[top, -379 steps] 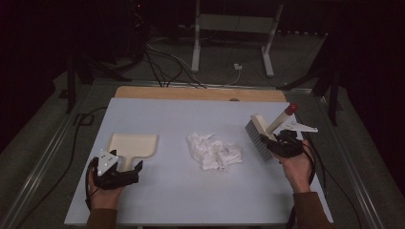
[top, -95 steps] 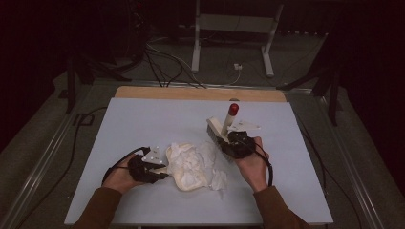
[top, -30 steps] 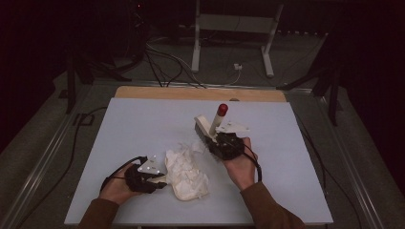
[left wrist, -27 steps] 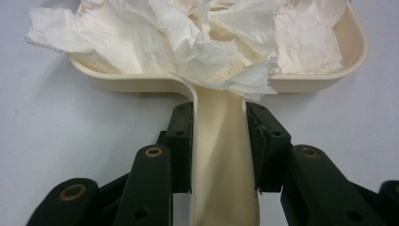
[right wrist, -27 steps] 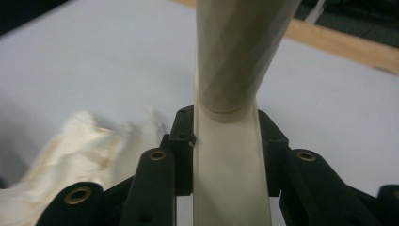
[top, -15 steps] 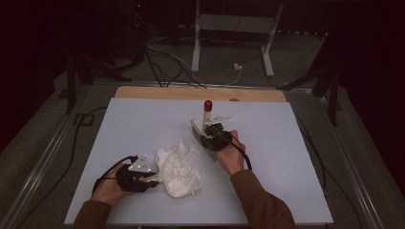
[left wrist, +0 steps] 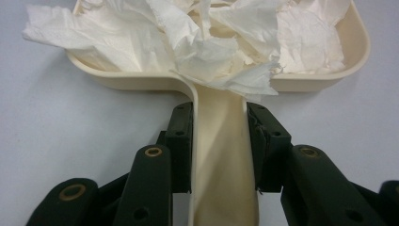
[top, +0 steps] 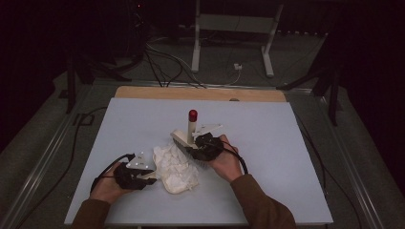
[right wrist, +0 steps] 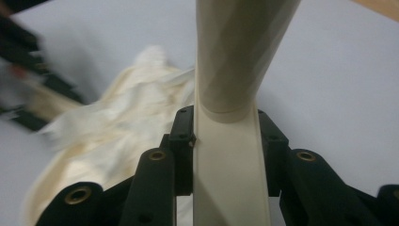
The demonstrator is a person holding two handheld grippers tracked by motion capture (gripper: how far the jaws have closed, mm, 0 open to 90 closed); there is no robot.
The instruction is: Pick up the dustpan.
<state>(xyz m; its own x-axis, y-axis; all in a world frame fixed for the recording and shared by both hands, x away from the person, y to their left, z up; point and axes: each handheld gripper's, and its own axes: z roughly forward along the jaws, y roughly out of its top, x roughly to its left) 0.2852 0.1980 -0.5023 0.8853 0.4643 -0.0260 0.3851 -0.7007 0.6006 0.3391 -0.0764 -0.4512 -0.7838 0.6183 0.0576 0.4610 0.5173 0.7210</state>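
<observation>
A: Why is the dustpan [left wrist: 324, 70] flat on the worktop [top: 286, 143]?

B: So the brush [top: 184, 140] can sweep the crumpled paper [top: 176, 167] in. Most already sits in the pan.

A: Fingers?

B: Left gripper [left wrist: 219, 141] clamped on the pan handle, right gripper [right wrist: 226, 141] clamped on the brush handle.

Dustpan [left wrist: 324, 70]: cream plastic, smooth, faint sheen. Paper tissue [left wrist: 207, 42]: white, crumpled, matt, soft creases. Brush handle [right wrist: 233, 155]: same cream plastic, smooth; red glossy tip [top: 192, 115]. Desk [top: 267, 143]: pale matt top, far edge strip [top: 200, 93] of wood. Hand-held gripper parts: black matt plastic.
</observation>
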